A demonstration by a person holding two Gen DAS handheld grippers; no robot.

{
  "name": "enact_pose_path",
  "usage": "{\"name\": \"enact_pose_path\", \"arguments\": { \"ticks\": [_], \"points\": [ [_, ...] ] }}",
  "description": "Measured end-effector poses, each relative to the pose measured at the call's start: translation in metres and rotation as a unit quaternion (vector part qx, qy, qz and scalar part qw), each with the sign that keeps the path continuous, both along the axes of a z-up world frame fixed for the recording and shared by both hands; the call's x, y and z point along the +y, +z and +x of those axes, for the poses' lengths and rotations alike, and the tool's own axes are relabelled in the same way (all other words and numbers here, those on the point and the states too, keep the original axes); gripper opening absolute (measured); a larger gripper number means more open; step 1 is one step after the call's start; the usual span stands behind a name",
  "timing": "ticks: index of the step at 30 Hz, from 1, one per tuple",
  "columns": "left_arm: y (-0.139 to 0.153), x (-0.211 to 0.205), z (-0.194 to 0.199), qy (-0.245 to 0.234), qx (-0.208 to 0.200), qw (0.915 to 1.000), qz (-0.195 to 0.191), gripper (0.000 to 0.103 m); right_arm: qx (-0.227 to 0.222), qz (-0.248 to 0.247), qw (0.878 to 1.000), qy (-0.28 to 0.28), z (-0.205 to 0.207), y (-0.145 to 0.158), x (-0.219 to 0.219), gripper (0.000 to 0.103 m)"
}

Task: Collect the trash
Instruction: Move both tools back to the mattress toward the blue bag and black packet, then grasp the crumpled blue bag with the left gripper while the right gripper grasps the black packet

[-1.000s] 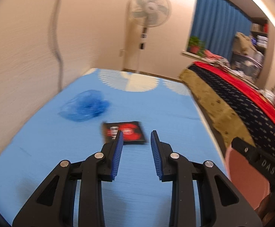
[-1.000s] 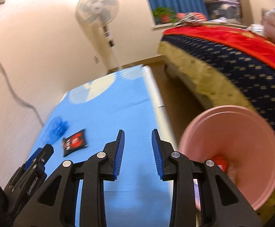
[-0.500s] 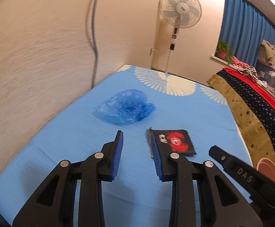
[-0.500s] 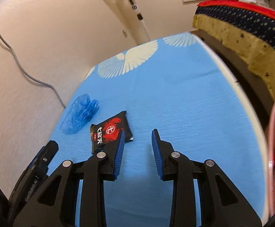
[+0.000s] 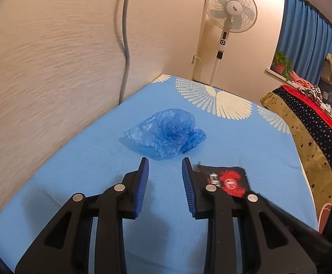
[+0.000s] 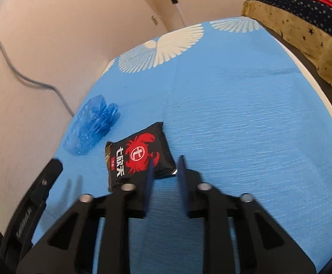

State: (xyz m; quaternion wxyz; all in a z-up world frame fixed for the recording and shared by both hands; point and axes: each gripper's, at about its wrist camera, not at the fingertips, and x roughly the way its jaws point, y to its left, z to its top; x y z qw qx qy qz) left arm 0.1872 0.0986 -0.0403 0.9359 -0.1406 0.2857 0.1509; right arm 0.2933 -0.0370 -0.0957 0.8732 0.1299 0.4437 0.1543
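A crumpled blue plastic bag (image 5: 166, 134) lies on the blue table (image 5: 74, 171) near the wall. It also shows in the right wrist view (image 6: 90, 125). A black snack packet with a red crab print (image 6: 138, 157) lies beside it, to the right in the left wrist view (image 5: 227, 179). My left gripper (image 5: 165, 166) is open and empty, just short of the blue bag. My right gripper (image 6: 166, 166) is open and empty, over the packet's near right corner. The left gripper's body shows at the left in the right wrist view (image 6: 35, 196).
A wall with a grey cable (image 5: 124, 45) runs along the table's left side. A standing fan (image 5: 231, 6) is behind the far end. A bed with a starred cover (image 5: 314, 127) is on the right. A pink bin's rim (image 5: 324, 212) peeks beside the table.
Both grippers have swung left, away from the pink bin, and come closer to the trash. The blue bag now sits ahead of the left gripper, the packet under the right.
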Motion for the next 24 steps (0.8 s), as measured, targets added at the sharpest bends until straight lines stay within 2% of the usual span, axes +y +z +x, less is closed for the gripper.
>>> {"name": "enact_pose_path", "arguments": {
  "ticks": [2, 9, 11, 12, 14, 20, 21, 24],
  "points": [
    [0.000, 0.006, 0.005, 0.010, 0.000, 0.9999, -0.003, 0.030, -0.002, -0.004, 1.000, 0.003, -0.001, 0.001, 0.001, 0.001],
    [-0.003, 0.030, 0.021, 0.045, 0.010, 0.9988, -0.016, 0.032, -0.021, 0.011, 0.999, -0.023, -0.004, 0.006, -0.012, 0.000],
    [-0.006, 0.035, 0.029, 0.046, 0.018, 0.9985, -0.024, 0.042, -0.029, 0.015, 0.999, -0.037, -0.005, 0.008, -0.019, 0.000],
    [-0.007, 0.037, 0.033, 0.044, 0.023, 0.9984, -0.028, 0.054, -0.031, 0.018, 0.999, -0.041, -0.005, 0.009, -0.023, 0.000],
    [-0.013, 0.040, 0.044, 0.033, 0.037, 0.9978, -0.045, 0.058, -0.033, 0.016, 0.998, -0.045, -0.005, 0.011, -0.027, 0.000],
    [-0.021, 0.040, 0.066, 0.012, 0.071, 0.9963, -0.048, 0.057, -0.037, 0.018, 0.998, -0.054, -0.009, 0.014, -0.041, 0.000],
    [-0.021, 0.040, 0.066, 0.012, 0.071, 0.9961, -0.050, 0.054, -0.037, 0.019, 0.998, -0.056, -0.010, 0.014, -0.041, 0.000],
    [-0.026, 0.040, 0.069, 0.001, 0.084, 0.9948, -0.056, 0.033, -0.040, 0.013, 0.998, -0.053, -0.014, 0.017, -0.040, 0.000]
  ]
}}
